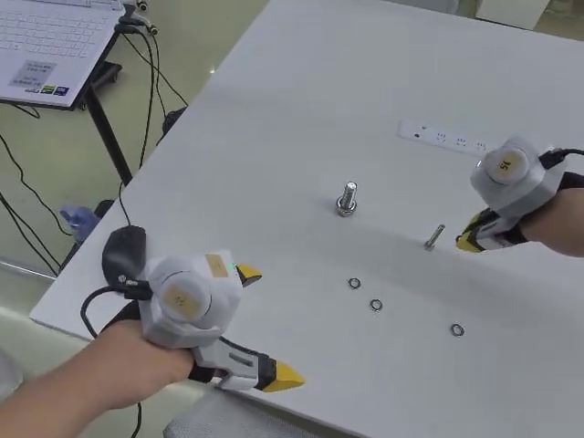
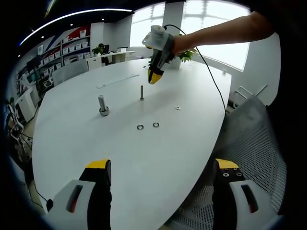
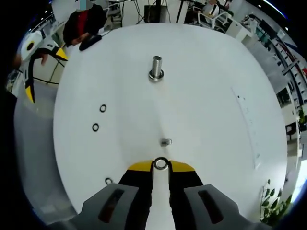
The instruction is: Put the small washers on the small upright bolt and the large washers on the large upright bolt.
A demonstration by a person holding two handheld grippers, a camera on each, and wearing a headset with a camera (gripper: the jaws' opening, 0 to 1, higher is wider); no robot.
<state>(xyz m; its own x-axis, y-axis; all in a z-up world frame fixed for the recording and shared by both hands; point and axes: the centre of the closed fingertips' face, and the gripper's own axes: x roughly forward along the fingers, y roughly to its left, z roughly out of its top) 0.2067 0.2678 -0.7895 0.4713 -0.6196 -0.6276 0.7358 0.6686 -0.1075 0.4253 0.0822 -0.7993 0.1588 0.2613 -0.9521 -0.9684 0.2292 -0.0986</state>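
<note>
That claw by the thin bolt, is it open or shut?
Shut. In its own view the right claw pinches a washer between its yellow tips, just short of the small bolt.

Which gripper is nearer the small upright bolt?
Right. The right gripper, shut on a washer, sits just beside the small bolt; the open left gripper is at the near edge of the table.

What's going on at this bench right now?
A person is sorting washers onto two upright bolts with a handheld gripper in each hand. The right gripper is shut on a washer and holds it close by the small bolt. The left gripper is open and empty near the edge of the table. Three loose washers lie on it; the large bolt stands farther back.
</note>
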